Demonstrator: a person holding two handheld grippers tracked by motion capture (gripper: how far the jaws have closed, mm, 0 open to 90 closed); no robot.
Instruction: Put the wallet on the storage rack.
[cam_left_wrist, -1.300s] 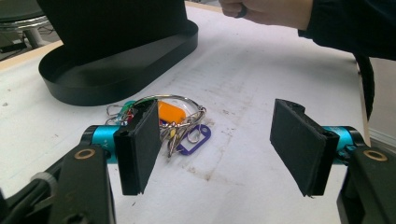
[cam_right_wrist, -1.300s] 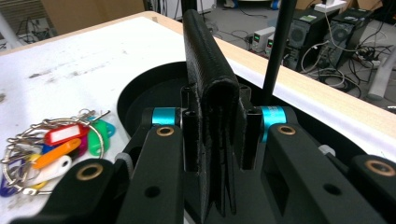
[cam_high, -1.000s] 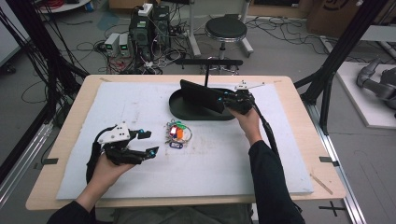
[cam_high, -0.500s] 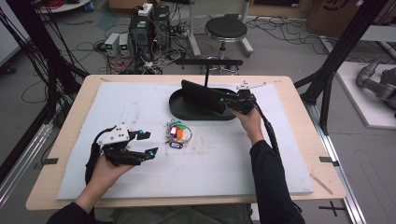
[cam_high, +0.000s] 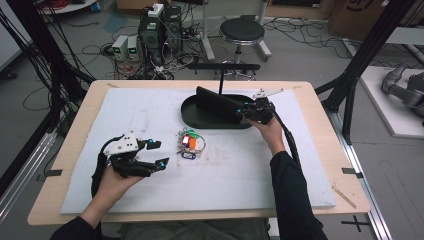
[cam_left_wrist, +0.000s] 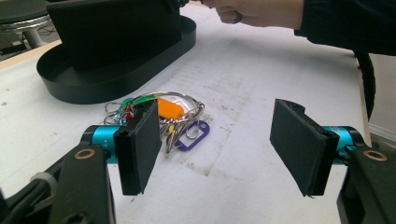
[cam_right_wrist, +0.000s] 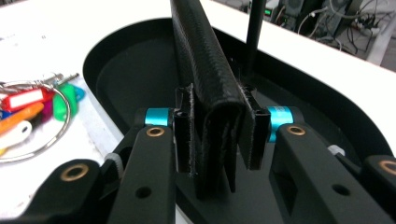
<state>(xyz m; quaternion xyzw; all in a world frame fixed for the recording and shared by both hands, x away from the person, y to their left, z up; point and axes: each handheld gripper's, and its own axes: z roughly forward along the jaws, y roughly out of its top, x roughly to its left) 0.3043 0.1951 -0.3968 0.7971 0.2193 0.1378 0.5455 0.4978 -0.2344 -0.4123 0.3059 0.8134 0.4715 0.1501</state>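
Observation:
A black folded wallet stands on edge in a black oval tray at the back middle of the white mat. My right gripper is shut on the wallet's near end; in the right gripper view its pads press both sides of the wallet. A ring of keys with coloured tags lies on the mat in front of the tray. My left gripper is open, low over the mat just left of the keys; in its own view the keys lie just beyond its gripper.
A thin black post rises from the tray behind the wallet. The person's right hand and sleeve reach across the mat. Wooden table edges frame the mat; a stool and cables lie beyond.

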